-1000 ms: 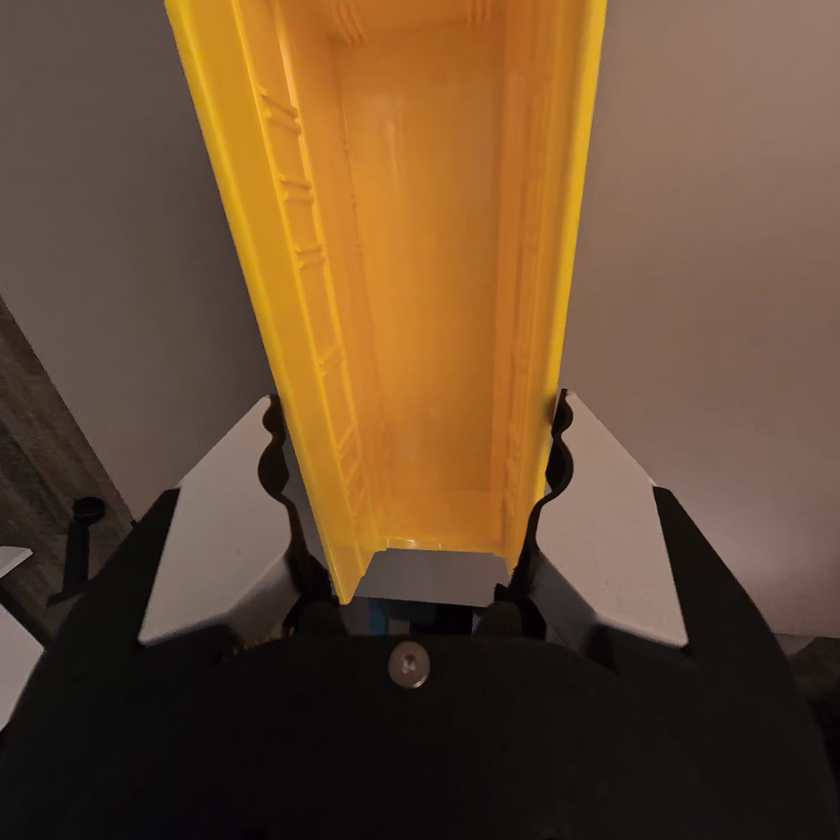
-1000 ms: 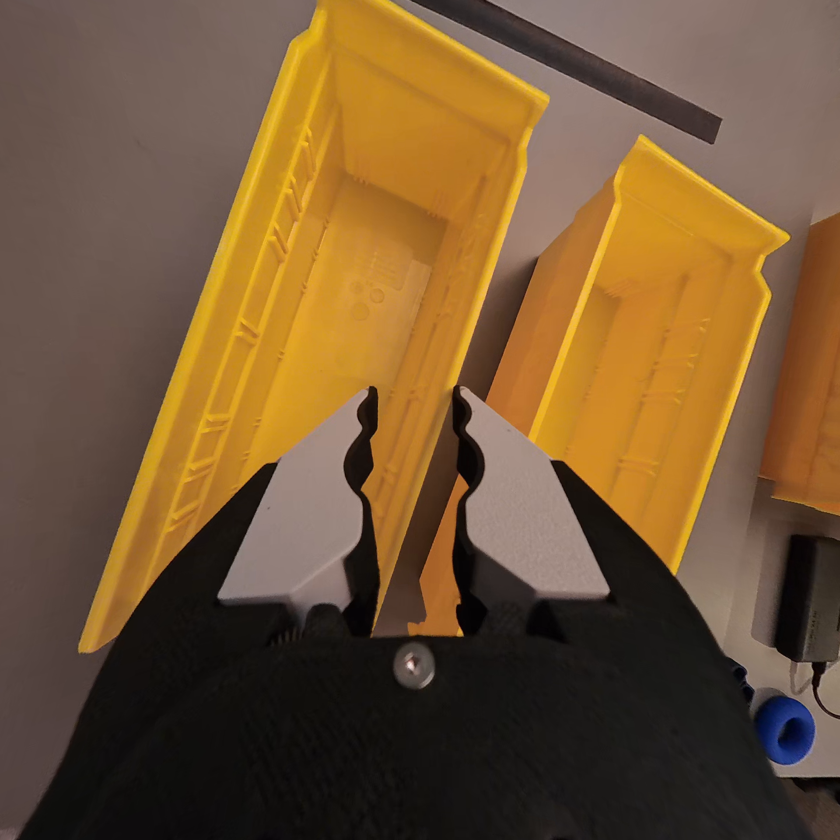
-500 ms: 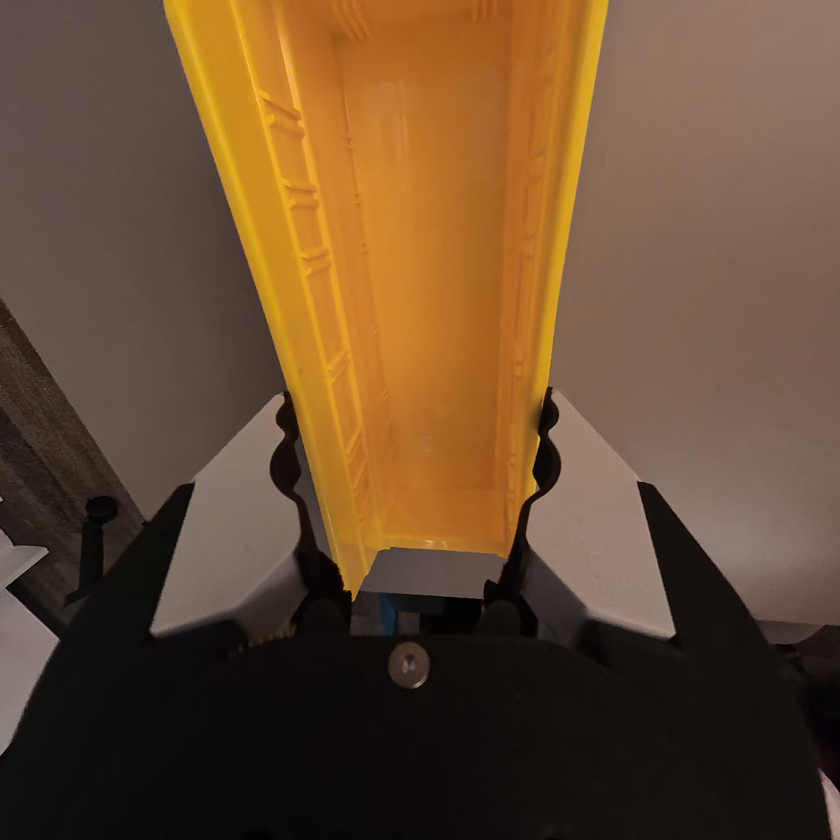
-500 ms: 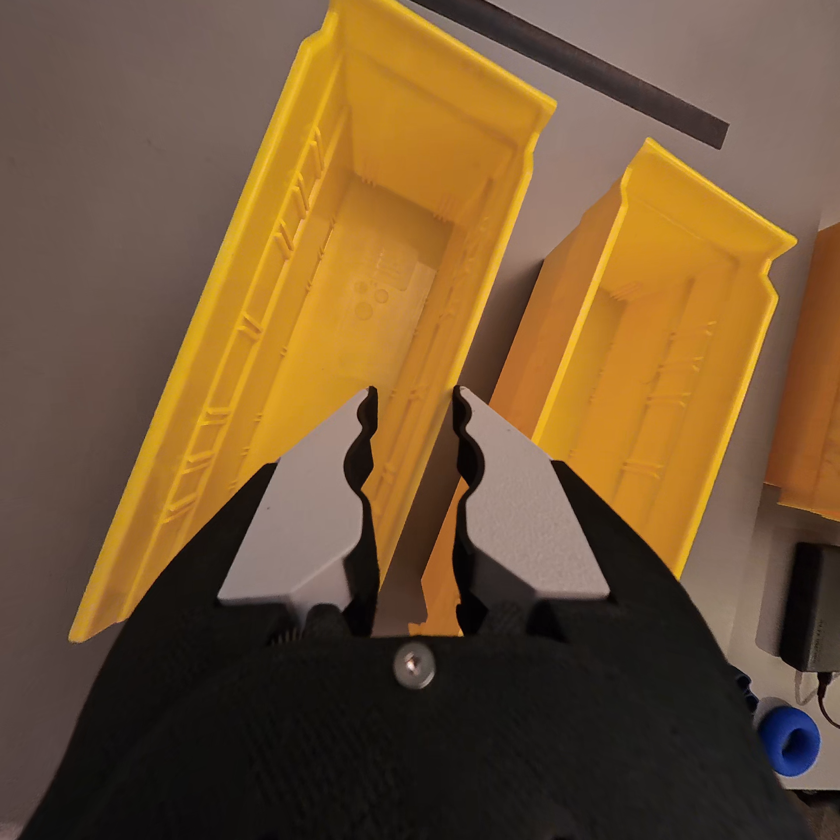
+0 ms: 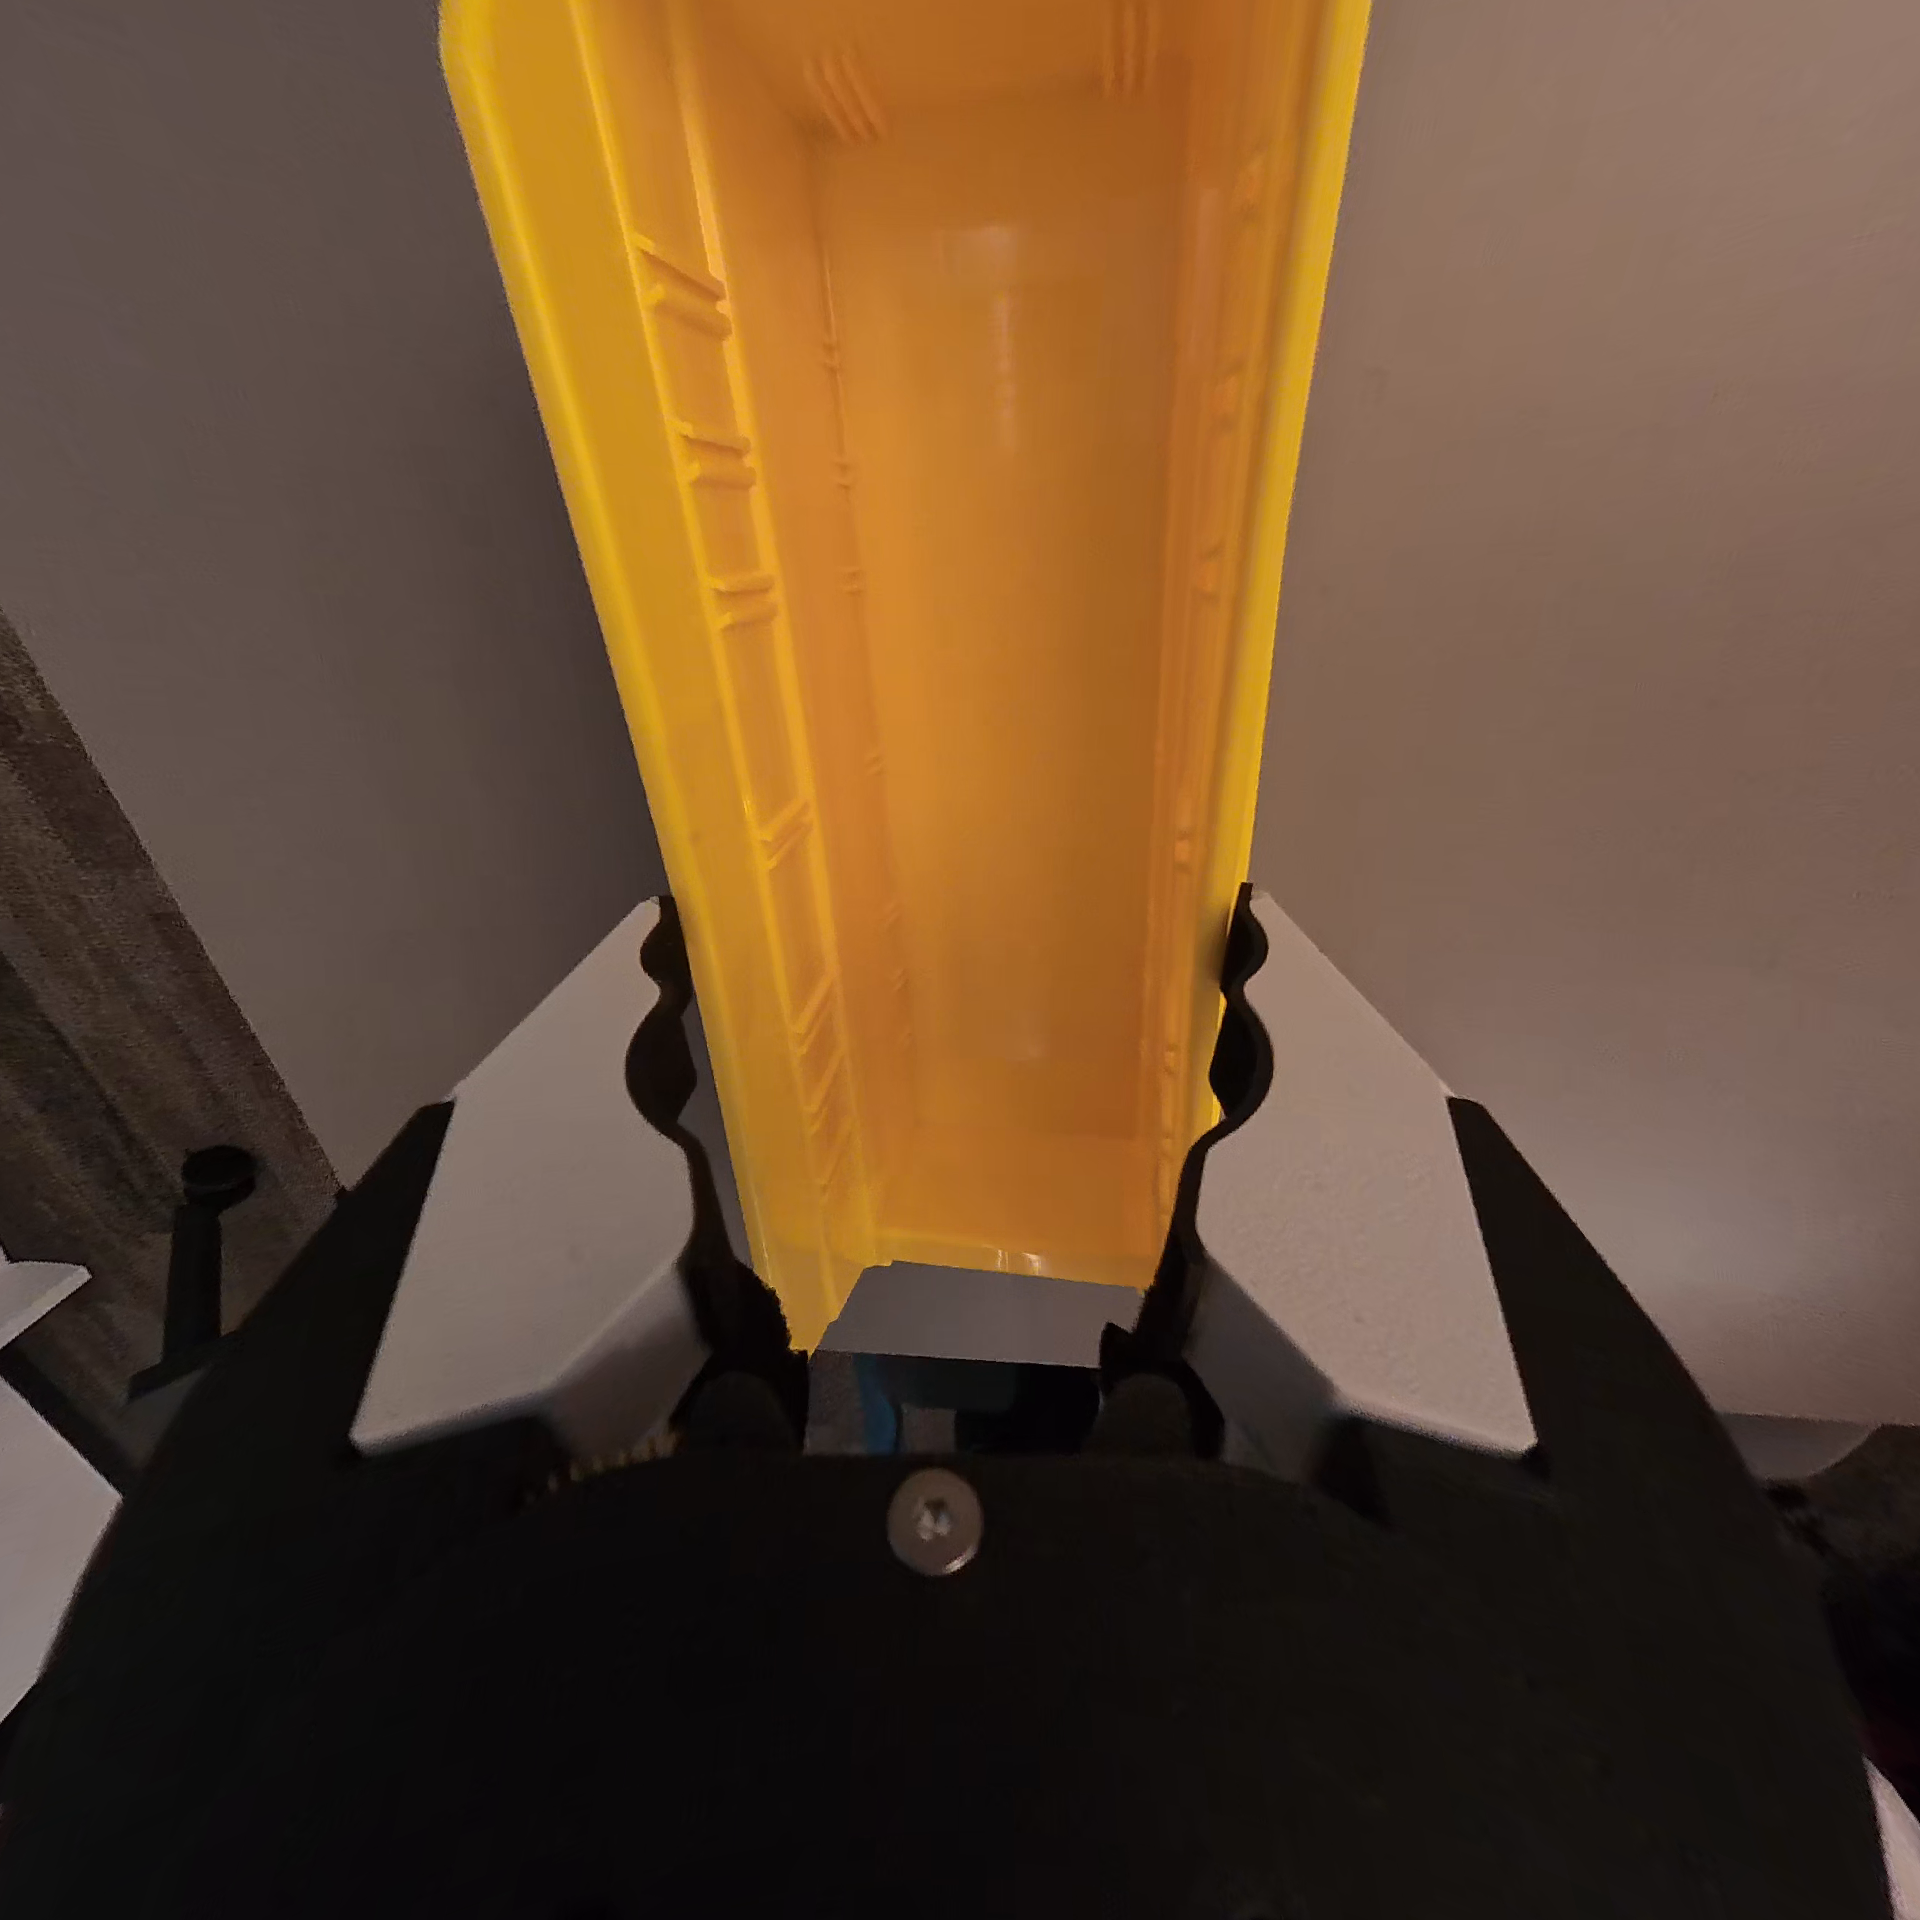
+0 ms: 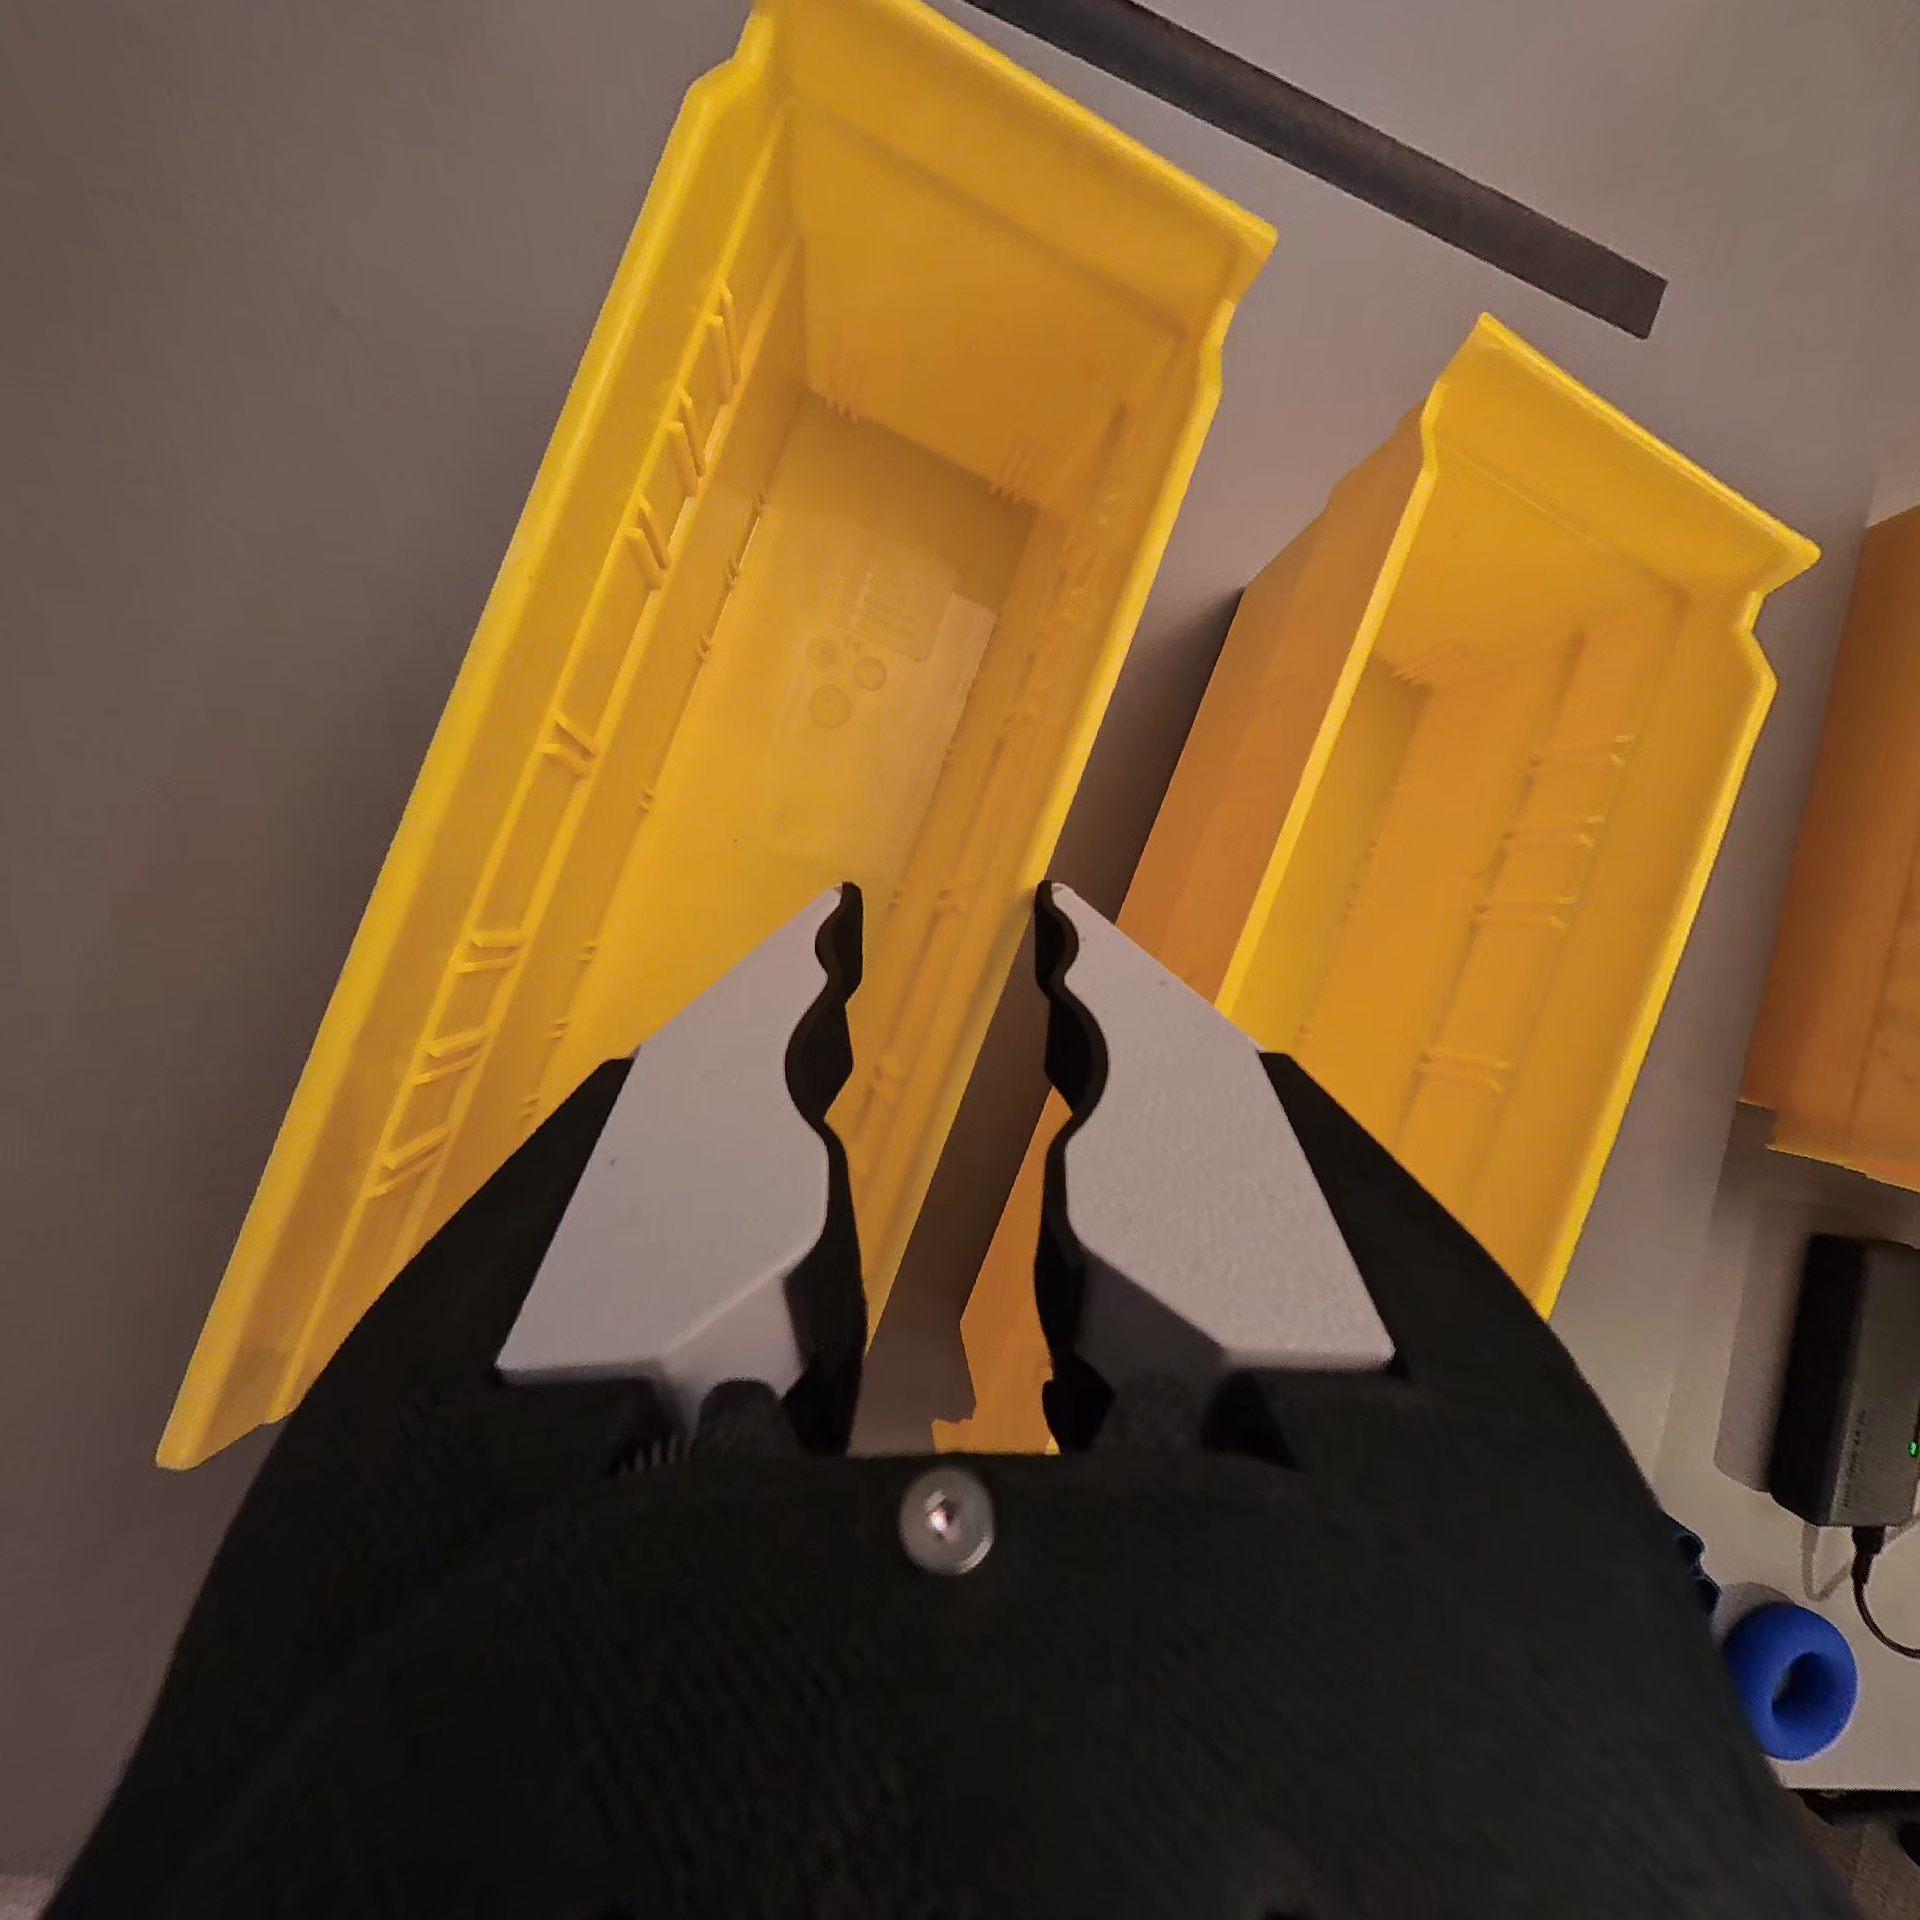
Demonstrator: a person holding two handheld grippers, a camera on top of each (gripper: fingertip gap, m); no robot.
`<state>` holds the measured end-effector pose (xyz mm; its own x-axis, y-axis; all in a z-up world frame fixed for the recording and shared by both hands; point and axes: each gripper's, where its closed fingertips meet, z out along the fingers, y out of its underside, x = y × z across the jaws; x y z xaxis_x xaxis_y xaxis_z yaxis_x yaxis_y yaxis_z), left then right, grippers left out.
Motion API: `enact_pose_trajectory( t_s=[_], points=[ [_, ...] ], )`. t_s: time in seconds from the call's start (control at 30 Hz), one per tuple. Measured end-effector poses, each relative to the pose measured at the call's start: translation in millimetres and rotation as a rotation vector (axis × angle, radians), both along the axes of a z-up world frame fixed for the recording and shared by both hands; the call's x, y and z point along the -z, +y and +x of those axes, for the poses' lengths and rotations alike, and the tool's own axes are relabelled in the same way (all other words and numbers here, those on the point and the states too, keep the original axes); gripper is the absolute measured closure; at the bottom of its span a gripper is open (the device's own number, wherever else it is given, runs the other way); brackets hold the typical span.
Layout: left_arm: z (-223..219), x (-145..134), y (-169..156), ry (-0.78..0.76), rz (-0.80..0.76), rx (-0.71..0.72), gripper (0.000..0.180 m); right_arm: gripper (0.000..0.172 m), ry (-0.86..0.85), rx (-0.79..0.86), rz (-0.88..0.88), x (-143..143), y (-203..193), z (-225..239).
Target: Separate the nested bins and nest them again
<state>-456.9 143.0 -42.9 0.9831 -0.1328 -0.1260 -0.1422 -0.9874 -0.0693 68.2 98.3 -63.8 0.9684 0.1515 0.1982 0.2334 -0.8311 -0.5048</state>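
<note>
The left tongs (image 5: 954, 904) have narrowed over the last second. A moment ago they stood clear on either side of the bin (image 5: 1039, 623). Now the black pads (image 5: 660, 1029) have come in against its two long walls, and both tips appear to touch the yellow plastic. They are still very wide, spanning the bin's full width near its open end. The bin runs straight ahead from them over the grey table (image 5: 260, 520). I judge that this bin is now gripped and can be lifted, which suits the nesting half of the job. The right view supports this, since it shows the bins already apart: a near bin (image 6: 831, 727), a middle bin (image 6: 1507, 831) just beside it, and the edge of a third bin (image 6: 1870, 831) at the right, all lying singly on the table. Whether the gripped bin is one of these cannot be told. The right tongs (image 6: 951, 904) have hardly changed. They are partly spread and straddle the near bin's right wall. The left pad lies against the inner side, while a wedge of table shows between the wall and the right pad, so they pinch nothing. They seem to be waiting over that bin.
</note>
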Motion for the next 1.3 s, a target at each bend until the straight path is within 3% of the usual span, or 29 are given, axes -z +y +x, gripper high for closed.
enact_pose_trajectory(
  t_s=[0.57,0.9,1.3],
  points=[
    [-0.9,-9.4,-1.5,0.014,-0.001,0.008,0.081,0.139,0.007,-0.001,0.003,0.2,-0.2,0.3],
    [3.1,-29.0,0.6,0.040,0.028,0.028,0.080,0.139,0.007,-0.003,0.009,0.2,-0.4,0.3],
    [1.8,-8.0,-7.7,0.033,0.011,0.025,0.072,0.138,0.002,-0.008,0.016,0.6,-0.6,0.0]
  ],
)
